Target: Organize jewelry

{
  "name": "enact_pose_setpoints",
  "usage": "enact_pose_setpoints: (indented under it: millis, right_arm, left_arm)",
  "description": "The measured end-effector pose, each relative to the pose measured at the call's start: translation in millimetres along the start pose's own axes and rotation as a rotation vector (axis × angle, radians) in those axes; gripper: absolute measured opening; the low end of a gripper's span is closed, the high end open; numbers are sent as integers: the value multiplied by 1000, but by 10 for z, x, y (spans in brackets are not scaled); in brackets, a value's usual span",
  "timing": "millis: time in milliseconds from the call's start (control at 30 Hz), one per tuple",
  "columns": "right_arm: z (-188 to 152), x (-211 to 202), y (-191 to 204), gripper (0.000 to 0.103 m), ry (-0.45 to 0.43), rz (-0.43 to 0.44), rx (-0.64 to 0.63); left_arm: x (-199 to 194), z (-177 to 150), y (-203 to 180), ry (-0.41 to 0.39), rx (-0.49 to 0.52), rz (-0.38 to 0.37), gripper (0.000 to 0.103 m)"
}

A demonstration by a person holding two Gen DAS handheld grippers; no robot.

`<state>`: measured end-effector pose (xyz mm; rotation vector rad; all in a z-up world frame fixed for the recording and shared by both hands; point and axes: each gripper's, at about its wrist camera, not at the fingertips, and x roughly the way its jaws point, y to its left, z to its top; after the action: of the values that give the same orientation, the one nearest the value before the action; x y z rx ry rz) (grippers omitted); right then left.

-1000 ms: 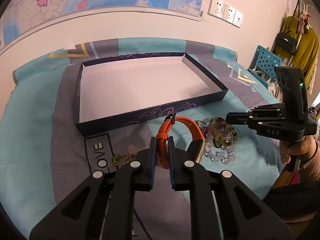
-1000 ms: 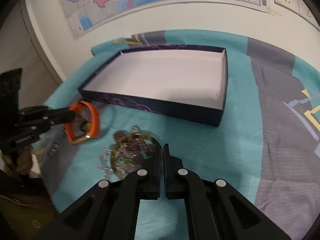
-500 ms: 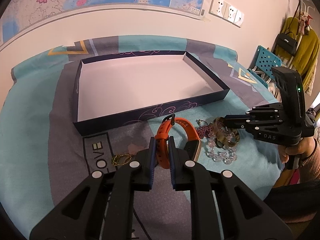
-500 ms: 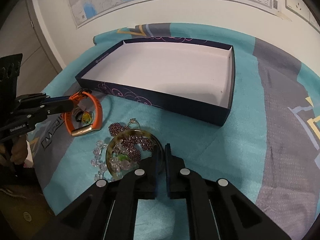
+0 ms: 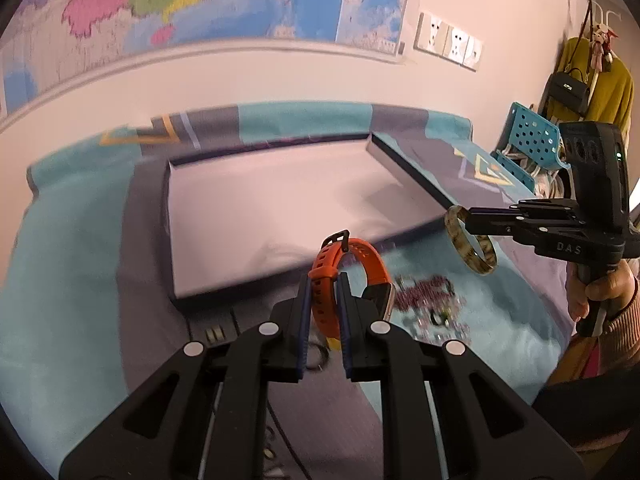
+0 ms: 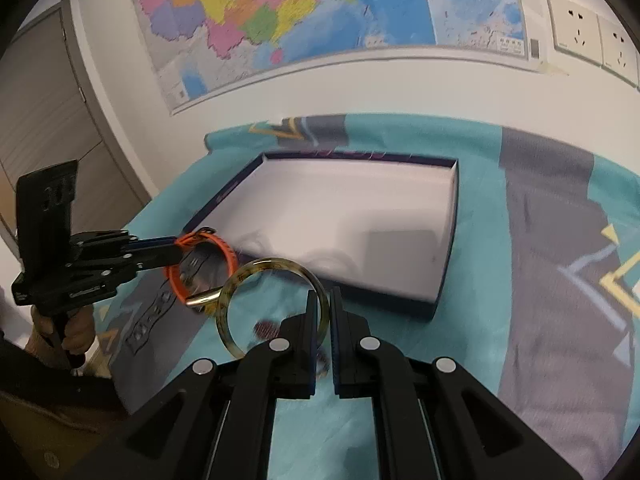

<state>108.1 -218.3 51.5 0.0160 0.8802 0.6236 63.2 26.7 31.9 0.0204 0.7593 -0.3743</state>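
Note:
My left gripper (image 5: 323,280) is shut on the strap of an orange watch (image 5: 356,260) and holds it in the air just before the near wall of the open dark-blue box (image 5: 208,292). My right gripper (image 6: 324,300) is shut on a tortoiseshell bangle (image 6: 244,276), lifted above the cloth beside the box (image 6: 444,280). In the right wrist view the watch (image 6: 224,252) hangs from the left gripper (image 6: 176,252). In the left wrist view the bangle (image 5: 472,246) hangs from the right gripper (image 5: 466,220). Purple and clear beaded bracelets (image 5: 428,300) lie on the cloth below.
A teal and grey cloth (image 6: 540,208) covers the table. A thin gold chain (image 5: 320,354) lies under the left fingers. The wall with a map (image 6: 280,12) stands behind the box. A blue perforated basket (image 5: 532,140) and hanging clothes are at the far right.
Both grippers have risen. The right gripper has lifted the bangle off the bead pile. The left gripper has carried the watch up and toward the box.

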Motion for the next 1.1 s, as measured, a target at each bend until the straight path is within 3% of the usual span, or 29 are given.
enact_pose_setpoints:
  millis: [100,200,300,433,567,700,833,900,1100]
  right_arm:
    - [158,71,-87,4,-15,-18,-1]
    - [328,172,-152,4,-23,-54,-9]
    - [513,334,-243,5,-24,-90,-13]
    - [639,474,-300,5,-18,-84,-3]
    - [612,497,-277,5,-13,-72,-15]
    - [515,489,-297,5,-6,-58,-1]
    - [422,441,-310,5,-7,-47,19]
    - [380,404,-302,5,-9,-42,24]
    - [268,333,-281,5,-10,-32,36]
  left_arm:
    - [4,154,46,-27,20,11,13]
    - [51,339,124,-42,23,7,1]
    - [138,535,245,-52,3,-32,1]
    - [346,651,373,-22,-21,-5,1]
    - [403,494,387,20,-5,-28,1]
    - [327,233,280,65,52,-118,6]
    - [265,-20,88,101,128,-157,7]
    - [245,-113,-6,116,154,-182,14]
    - [252,-338,-137,172,149,-168,19]
